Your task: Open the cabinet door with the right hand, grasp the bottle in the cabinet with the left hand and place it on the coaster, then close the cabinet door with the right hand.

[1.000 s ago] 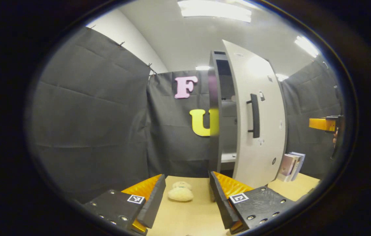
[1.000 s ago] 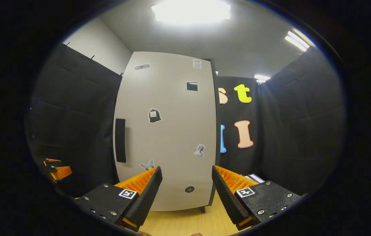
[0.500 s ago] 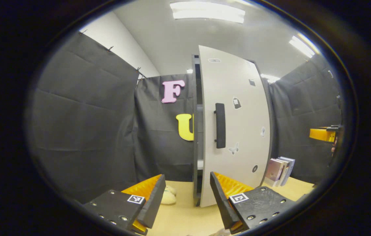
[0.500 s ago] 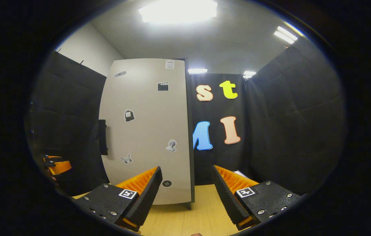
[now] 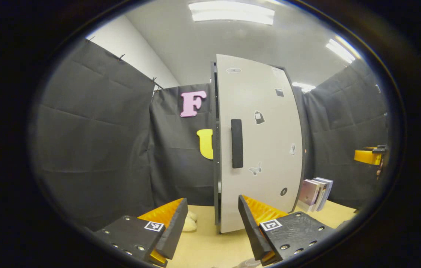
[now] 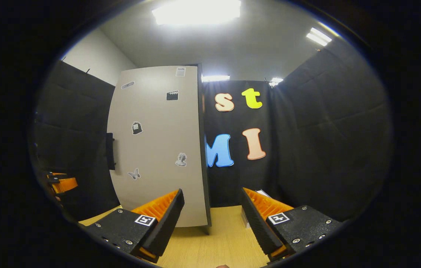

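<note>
Adorning the cabinet door [image 5: 266, 123], stickers [image 6: 137, 127], any print seemingly too small.

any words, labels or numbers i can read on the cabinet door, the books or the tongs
No text can be read.
Cabinet door: picture stickers only, such as a butterfly and a bust.
Pale slip at the door's top: too small to read.
Books: spines too blurred.
Left tongs and right tongs: square black-and-white markers, a pattern, no letters.
</note>
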The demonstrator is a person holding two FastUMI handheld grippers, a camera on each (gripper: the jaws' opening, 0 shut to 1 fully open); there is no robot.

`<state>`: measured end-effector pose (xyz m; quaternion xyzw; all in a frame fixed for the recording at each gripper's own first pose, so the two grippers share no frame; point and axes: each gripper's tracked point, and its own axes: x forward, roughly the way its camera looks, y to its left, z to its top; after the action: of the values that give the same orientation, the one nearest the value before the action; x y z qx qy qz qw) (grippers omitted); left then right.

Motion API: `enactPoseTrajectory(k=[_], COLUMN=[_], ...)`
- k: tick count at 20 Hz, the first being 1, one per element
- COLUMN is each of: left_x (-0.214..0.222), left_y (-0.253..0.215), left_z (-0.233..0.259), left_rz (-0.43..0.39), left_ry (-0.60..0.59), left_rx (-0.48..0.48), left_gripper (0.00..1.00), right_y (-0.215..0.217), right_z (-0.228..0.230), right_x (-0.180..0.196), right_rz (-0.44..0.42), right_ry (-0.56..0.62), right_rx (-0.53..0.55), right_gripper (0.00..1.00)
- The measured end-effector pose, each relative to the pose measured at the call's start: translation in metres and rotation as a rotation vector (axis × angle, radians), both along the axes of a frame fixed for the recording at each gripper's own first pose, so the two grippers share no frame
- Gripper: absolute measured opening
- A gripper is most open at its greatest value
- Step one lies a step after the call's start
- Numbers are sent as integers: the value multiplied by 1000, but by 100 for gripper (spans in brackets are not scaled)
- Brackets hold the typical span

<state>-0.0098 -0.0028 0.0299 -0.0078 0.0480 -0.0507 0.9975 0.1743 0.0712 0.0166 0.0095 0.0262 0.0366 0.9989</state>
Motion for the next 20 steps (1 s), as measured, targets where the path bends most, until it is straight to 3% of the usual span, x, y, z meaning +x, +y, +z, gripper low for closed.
enactPoseTrajectory(k=[20], left_x=[-5], left_y=[17], left_z=[-2], left_rz=[19], left_ry=[-9], left_rx=[5], left_gripper=[75], right_y=[18], right_z=[4], right_x=[-4], right_rz=[2], right_ry=[-8], right_rx=[-11], right_gripper=[94])
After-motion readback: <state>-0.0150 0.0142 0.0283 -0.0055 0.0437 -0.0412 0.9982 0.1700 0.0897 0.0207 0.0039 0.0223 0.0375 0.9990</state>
